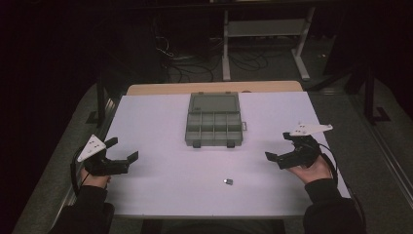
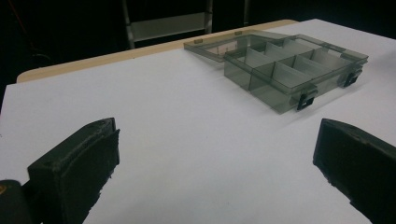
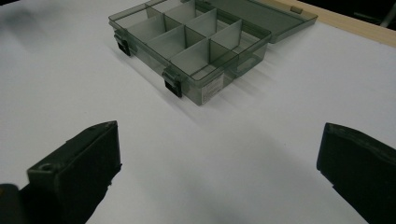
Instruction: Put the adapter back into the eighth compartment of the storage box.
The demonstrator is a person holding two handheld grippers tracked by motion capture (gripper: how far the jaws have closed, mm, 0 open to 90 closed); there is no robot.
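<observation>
1. High view: a smoke-grey translucent plastic compartment box [image 1: 214,127] lies open at the far middle of the white rectangular table top [image 1: 165,170], its flat lid [image 1: 214,103] folded back on the far side.
2. Box tray is split by dividers into rows of small compartments; two dark latches [image 1: 196,144] sit on its near wall. Whether anything lies in the compartments cannot be told.
3. Left gripper view: the box [image 2: 289,70] stands far right of the jaws, well apart from them, lid [image 2: 224,44] resting on the table behind the tray.
4. Right gripper view: the box [image 3: 191,42] stands far left of centre, well apart from the jaws; a pale label shows on its end wall.
5. High view: a small dark object with a bright spot [image 1: 227,182] lies on the table near the front edge, right of centre, between the two hands and clear of both. Too small to identify.
6. Left gripper [image 1: 122,149], black with a grey three-cornered plate, is held at the near left of the table; jaws stand wide apart with nothing between them.
7. Right gripper [image 1: 281,146], same build, is held at the near right edge; jaws likewise spread wide, nothing between them.
8. Both grippers point inward and toward the box.
9. Beyond the table: a tan wooden strip [image 1: 214,87] at the far edge, then dark floor with cables [image 1: 190,63] and a pale metal frame [image 1: 265,29].
</observation>
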